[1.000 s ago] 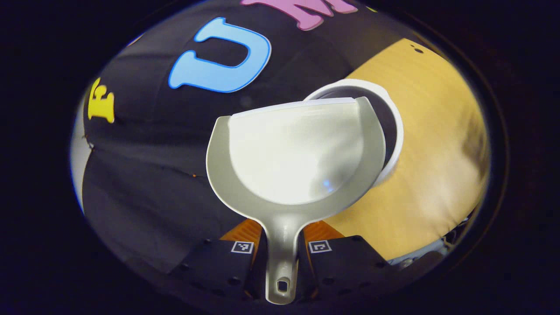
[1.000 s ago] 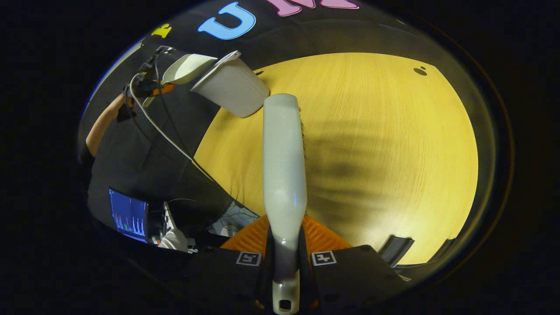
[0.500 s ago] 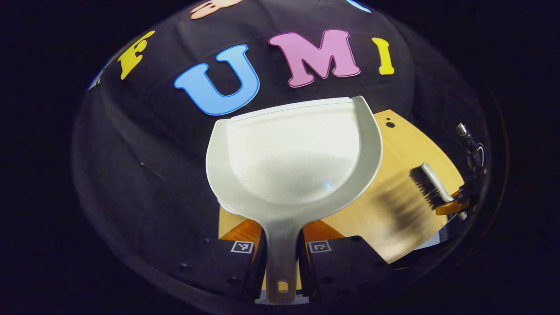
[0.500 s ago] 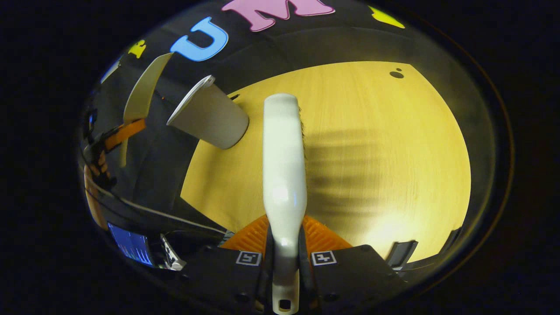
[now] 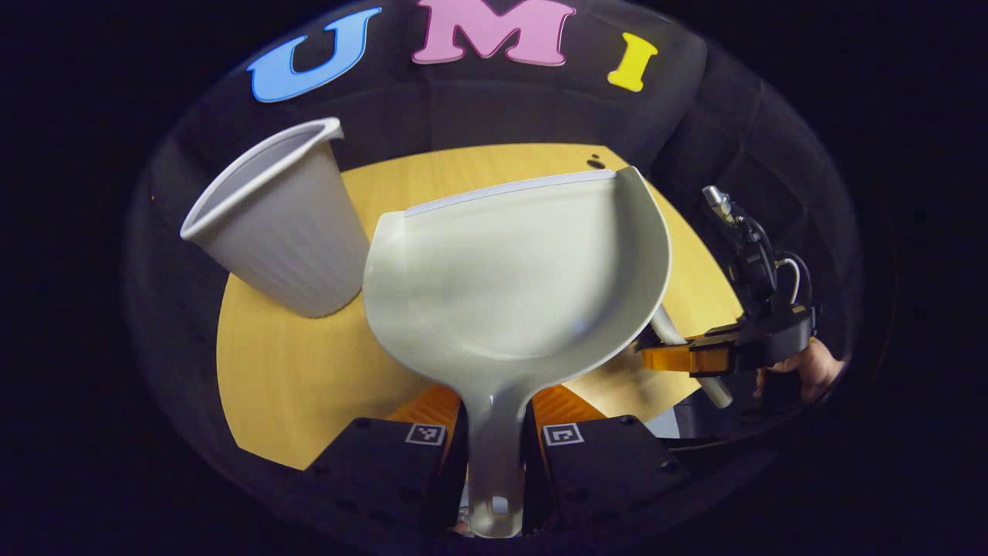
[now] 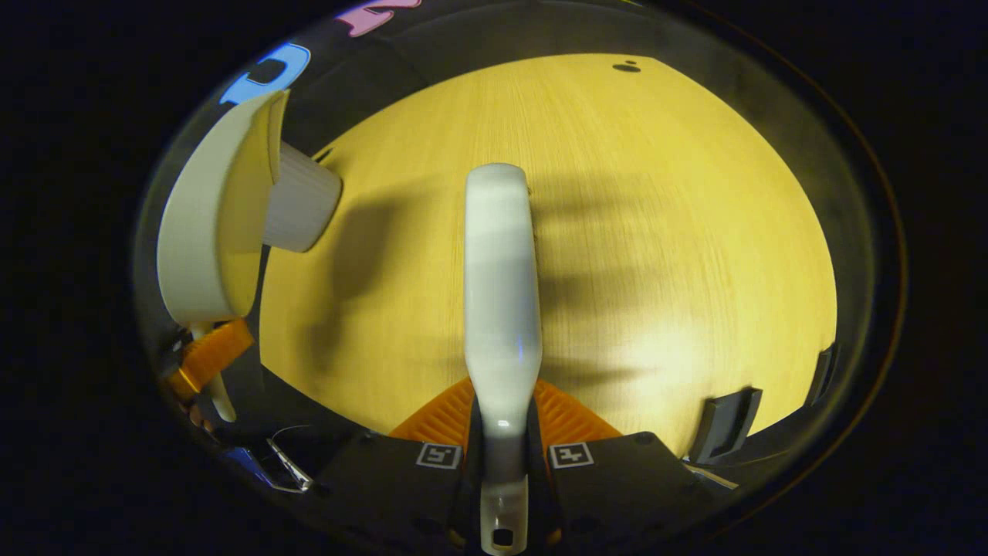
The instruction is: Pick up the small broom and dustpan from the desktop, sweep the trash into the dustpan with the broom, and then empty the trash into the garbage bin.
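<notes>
My left gripper (image 5: 494, 444) is shut on the handle of the pale dustpan (image 5: 517, 278), whose scoop looks bare and is held above the wooden desktop (image 5: 285, 371). The white ribbed garbage bin (image 5: 282, 220) stands to the dustpan's left. My right gripper (image 6: 502, 463) is shut on the white handle of the small broom (image 6: 500, 293), which points out over the desktop (image 6: 656, 232). In the right gripper view the dustpan (image 6: 212, 224) shows edge-on at the left, in front of the bin (image 6: 305, 208). In the left gripper view the right gripper (image 5: 722, 355) appears at the right with a hand behind it.
A small dark mark (image 6: 627, 67) lies on the far part of the desktop. Dark brackets (image 6: 725, 432) sit at the desktop's near right edge. The black cloth wall rises behind the bin.
The dustpan has swung back from over the bin's mouth to level above the desktop, beside the bin. The broom has stayed over the desktop, and the dustpan has come closer to it.
</notes>
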Demonstrator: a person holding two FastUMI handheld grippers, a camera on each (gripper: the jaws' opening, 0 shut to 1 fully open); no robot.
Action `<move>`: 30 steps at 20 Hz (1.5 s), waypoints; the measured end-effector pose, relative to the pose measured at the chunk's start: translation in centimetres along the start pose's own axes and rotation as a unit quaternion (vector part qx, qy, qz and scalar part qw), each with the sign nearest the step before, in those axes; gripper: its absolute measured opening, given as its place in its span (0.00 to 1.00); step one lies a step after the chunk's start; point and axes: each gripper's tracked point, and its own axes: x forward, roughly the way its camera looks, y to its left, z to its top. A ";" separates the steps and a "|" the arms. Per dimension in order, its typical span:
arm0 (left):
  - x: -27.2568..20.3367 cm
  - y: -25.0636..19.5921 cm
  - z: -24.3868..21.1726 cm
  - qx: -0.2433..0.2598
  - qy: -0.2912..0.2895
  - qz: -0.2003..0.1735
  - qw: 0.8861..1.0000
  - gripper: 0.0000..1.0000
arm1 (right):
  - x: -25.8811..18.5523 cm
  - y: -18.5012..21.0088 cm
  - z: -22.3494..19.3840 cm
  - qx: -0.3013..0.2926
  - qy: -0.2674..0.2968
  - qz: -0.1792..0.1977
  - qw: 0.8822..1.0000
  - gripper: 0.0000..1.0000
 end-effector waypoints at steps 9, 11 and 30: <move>0.6 0.6 -0.8 0.003 0.093 0.091 0.992 0.30 | 4.0 1.9 3.1 -0.007 0.029 -0.048 0.998 0.27; 0.5 0.2 -1.0 -0.004 0.098 0.101 0.990 0.30 | 4.1 1.9 2.9 -0.027 0.032 -0.057 0.997 0.28; -8.8 -4.1 1.9 -0.072 -0.027 -0.032 0.997 0.85 | -10.0 4.0 5.4 -0.047 -0.173 -0.033 0.983 0.87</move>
